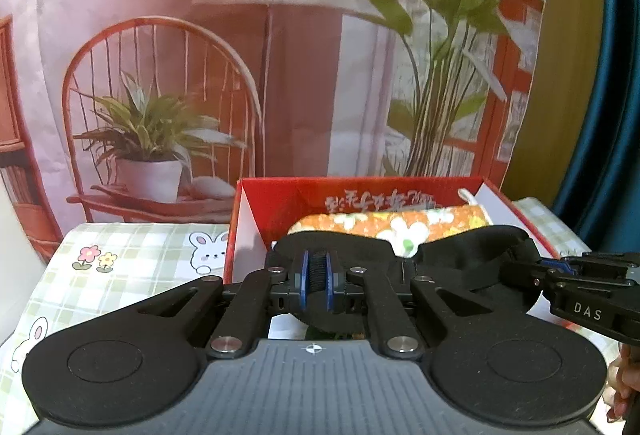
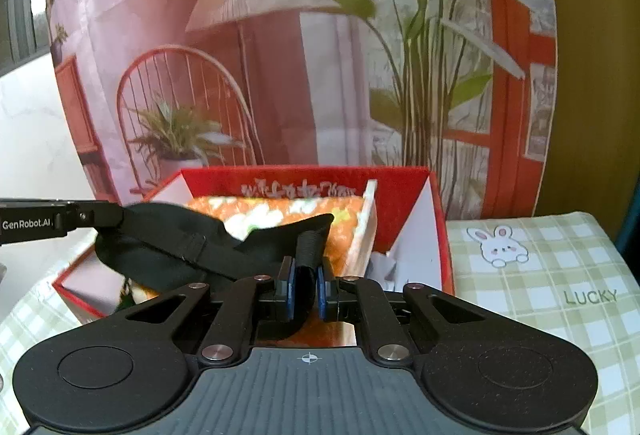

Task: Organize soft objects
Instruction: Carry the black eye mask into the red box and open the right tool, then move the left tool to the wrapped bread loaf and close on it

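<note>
A black eye mask (image 1: 460, 255) with an elastic strap hangs stretched over the open red box (image 1: 280, 203), one end pinched in each tool. The left gripper (image 1: 317, 277) is clamped tight on one end, its blue pads squeezing the fabric; the right gripper (image 2: 306, 289) is closed just as firmly on the other. Under the mask, inside the box, lies an orange floral pouch (image 1: 400, 225), partly covered. The box sits on a green checked bunny cloth (image 2: 540, 275). What lies at the box's bottom is hidden behind the grippers.
</note>
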Available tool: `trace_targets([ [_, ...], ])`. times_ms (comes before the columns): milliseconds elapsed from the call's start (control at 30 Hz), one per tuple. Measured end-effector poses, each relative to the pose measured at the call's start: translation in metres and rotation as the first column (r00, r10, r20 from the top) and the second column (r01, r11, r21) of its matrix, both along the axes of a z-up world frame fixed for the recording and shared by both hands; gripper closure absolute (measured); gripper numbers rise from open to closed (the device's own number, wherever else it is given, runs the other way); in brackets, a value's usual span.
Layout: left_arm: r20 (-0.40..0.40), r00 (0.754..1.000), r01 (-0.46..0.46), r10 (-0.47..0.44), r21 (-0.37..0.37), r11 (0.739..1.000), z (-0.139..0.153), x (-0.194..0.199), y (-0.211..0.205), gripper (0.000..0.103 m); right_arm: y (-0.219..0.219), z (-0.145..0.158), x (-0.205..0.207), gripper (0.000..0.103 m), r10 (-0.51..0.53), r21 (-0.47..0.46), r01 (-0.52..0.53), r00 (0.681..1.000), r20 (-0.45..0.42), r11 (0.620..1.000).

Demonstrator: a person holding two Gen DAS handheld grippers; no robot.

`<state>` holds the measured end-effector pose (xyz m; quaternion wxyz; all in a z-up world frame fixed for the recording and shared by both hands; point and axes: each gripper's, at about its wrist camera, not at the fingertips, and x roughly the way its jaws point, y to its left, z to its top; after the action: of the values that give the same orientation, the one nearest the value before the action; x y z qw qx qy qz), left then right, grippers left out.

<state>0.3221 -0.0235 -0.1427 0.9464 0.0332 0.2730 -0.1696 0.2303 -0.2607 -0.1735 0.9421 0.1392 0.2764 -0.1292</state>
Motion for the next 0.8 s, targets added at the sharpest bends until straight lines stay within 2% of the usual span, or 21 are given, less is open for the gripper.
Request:
trace_targets([
  [100, -0.001, 1.0, -0.002, 0.002, 0.023, 1.0, 0.0, 0.0, 0.001, 0.084, 0.0, -0.004, 0.001, 0.091, -0.005, -0.001, 0.005, 1.0, -0.011, 1.0],
  [133, -0.003, 1.0, -0.004, 0.004, 0.027, 1.0, 0.0, 0.0, 0.001, 0.068, 0.0, -0.004, 0.001, 0.086, -0.005, 0.001, 0.005, 1.0, -0.013, 1.0],
  [167, -0.003, 1.0, -0.006, 0.006, 0.026, 1.0, 0.0, -0.001, 0.002, 0.047, 0.001, -0.004, 0.0, 0.079, -0.001, -0.01, 0.001, 1.0, -0.02, 1.0],
  [233, 0.008, 1.0, -0.013, 0.012, 0.023, 1.0, 0.003, -0.005, 0.002, 0.025, 0.005, -0.003, 0.0, 0.071, 0.012, -0.054, -0.014, 0.999, -0.03, 0.998],
  [267, 0.019, 1.0, -0.013, 0.012, 0.021, 1.0, 0.004, -0.008, 0.002, 0.016, 0.007, -0.002, -0.001, 0.062, 0.023, -0.072, -0.026, 0.999, -0.036, 0.997],
  [367, 0.014, 1.0, 0.002, -0.002, 0.02, 1.0, 0.005, -0.015, 0.001, 0.006, 0.011, 0.002, -0.005, 0.041, 0.038, -0.098, -0.042, 0.999, -0.038, 0.994],
  [400, 0.002, 1.0, 0.005, -0.005, 0.019, 1.0, 0.005, -0.017, 0.0, 0.005, 0.012, 0.004, -0.008, 0.038, 0.045, -0.099, -0.048, 0.998, -0.034, 0.994],
  [500, -0.022, 1.0, 0.01, -0.01, 0.004, 1.0, 0.004, -0.028, 0.002, 0.002, 0.015, 0.009, -0.018, 0.021, 0.073, -0.099, -0.076, 0.997, -0.032, 0.992],
  [567, -0.022, 1.0, 0.016, -0.016, 0.007, 1.0, 0.001, -0.036, 0.001, 0.0, 0.018, 0.011, -0.027, 0.004, 0.094, -0.112, -0.096, 0.995, -0.026, 0.989],
  [633, -0.023, 1.0, 0.016, -0.015, 0.021, 1.0, -0.001, -0.045, 0.001, 0.0, 0.022, 0.013, -0.038, 0.0, 0.105, -0.13, -0.107, 0.994, -0.016, 0.986],
  [800, -0.029, 0.999, 0.024, -0.023, 0.024, 0.999, -0.004, -0.067, 0.002, 0.0, 0.023, 0.013, -0.062, 0.0, 0.094, -0.096, -0.094, 0.996, -0.003, 0.991],
])
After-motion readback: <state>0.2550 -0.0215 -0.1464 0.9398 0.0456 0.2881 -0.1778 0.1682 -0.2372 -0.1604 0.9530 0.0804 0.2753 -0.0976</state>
